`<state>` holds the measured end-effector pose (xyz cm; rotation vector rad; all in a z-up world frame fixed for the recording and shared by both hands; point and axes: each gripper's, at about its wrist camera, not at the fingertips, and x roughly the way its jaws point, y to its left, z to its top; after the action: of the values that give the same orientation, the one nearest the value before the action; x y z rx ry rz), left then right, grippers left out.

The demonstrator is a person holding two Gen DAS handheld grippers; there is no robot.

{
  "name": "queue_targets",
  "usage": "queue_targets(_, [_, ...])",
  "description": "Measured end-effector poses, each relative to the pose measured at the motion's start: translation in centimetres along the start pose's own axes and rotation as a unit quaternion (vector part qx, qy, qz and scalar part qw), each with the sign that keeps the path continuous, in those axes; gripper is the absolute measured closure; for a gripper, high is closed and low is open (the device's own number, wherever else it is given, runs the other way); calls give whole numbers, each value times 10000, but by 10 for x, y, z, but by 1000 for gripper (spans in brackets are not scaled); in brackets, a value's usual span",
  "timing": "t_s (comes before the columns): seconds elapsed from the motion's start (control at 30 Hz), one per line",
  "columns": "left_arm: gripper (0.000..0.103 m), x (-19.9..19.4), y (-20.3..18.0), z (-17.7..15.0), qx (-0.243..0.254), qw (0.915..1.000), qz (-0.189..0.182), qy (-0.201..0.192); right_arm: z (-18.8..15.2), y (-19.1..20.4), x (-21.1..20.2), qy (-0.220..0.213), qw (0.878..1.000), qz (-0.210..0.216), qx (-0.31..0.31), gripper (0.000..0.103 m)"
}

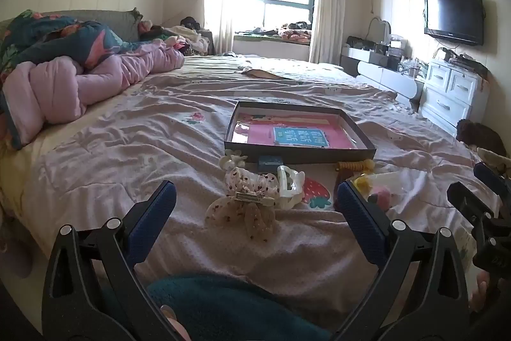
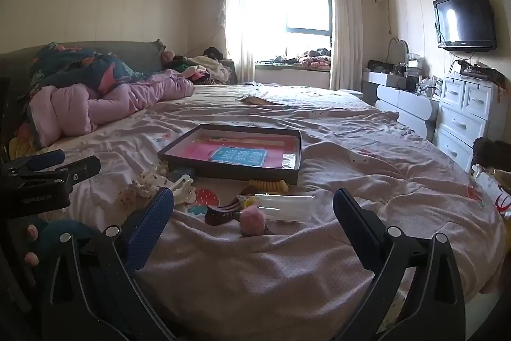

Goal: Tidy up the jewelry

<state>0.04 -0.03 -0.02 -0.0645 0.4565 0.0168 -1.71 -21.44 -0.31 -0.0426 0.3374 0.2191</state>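
A: Through the left wrist camera we see our left gripper [image 1: 255, 210] with its blue-padded jaws spread wide and nothing between the pads. It hovers above the rumpled pink bedspread [image 1: 127, 149]. Just ahead lies the cream dotted fabric bow clip [image 1: 247, 203], and touching its right side is the translucent white plastic claw clip [image 1: 289, 186]. Behind them sits the shallow dark cardboard tray with a pink lining [image 1: 364, 146], holding no jewelry so far.

B: We judge the bow light and floppy. Its fabric loops would fold under the pads, so we would take it across the small metal bar at its middle. The claw clip looks stiff and smooth, so it may slip; gripping across its spine seems safer.

A: Through the right wrist camera our right gripper [image 2: 254, 206] is likewise spread, holding nothing. Near its line lie the dark brown glossy claw clip [image 2: 220, 213], the pink fluffy pompom piece [image 2: 252, 221] and the clear flat plastic packet [image 2: 284, 206]. The yellow coiled hair tie [image 2: 268, 185] rests just in front of the tray's near wall.

B: We expect the packet to be slick and crinkly, so we would pinch it at an edge. The pompom should squash harmlessly. The coil is springy, so we would take it across its bunched loops. Everything looks light.
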Motion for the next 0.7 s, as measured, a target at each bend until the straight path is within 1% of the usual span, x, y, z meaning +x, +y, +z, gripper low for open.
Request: queue_targets(0.7, [10,0,0,0,-2,10000,-8,-29,0,1,0,18,10000,-11,-25,6])
